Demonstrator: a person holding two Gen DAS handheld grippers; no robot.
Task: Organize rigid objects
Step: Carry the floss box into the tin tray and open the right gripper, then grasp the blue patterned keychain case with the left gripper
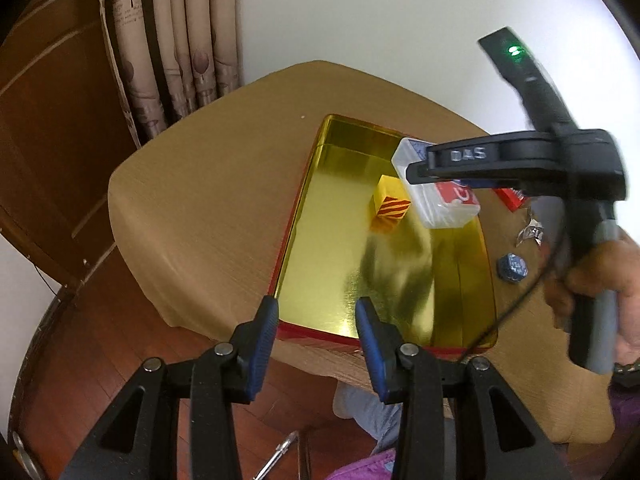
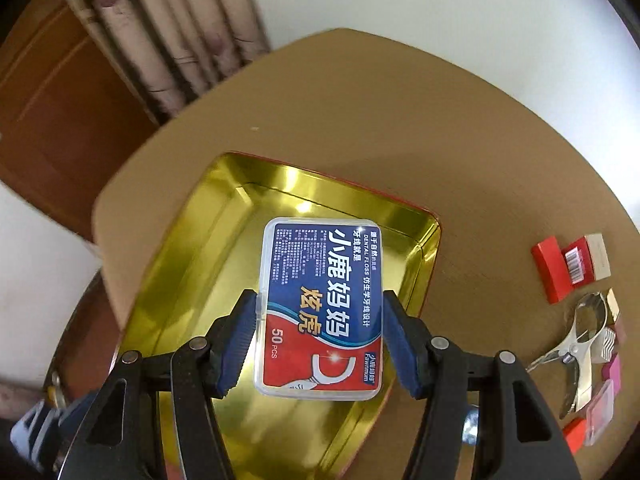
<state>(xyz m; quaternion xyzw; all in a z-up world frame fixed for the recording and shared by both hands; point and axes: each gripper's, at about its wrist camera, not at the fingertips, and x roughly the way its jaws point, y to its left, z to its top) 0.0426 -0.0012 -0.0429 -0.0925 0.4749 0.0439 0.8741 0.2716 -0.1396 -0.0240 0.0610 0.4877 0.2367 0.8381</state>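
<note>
A gold tin tray with a red rim point(image 1: 316, 240) point(image 2: 192, 256) lies on the tan table. My right gripper point(image 2: 320, 320) is shut on a clear dental floss box with a blue and red label point(image 2: 322, 304) and holds it above the tray; the box also shows in the left wrist view point(image 1: 440, 204), with the right gripper point(image 1: 420, 172) around it. A small yellow box with red stripes point(image 1: 390, 206) stands inside the tray. My left gripper point(image 1: 316, 324) is open and empty at the tray's near edge.
To the right of the tray lie a red and white box point(image 2: 568, 266), a metal clip point(image 2: 580, 340), small pink and clear boxes point(image 2: 604, 392) and a blue cap point(image 1: 512, 266). Curtain point(image 1: 172, 40) and wooden door point(image 1: 48, 120) stand behind the table point(image 1: 200, 200).
</note>
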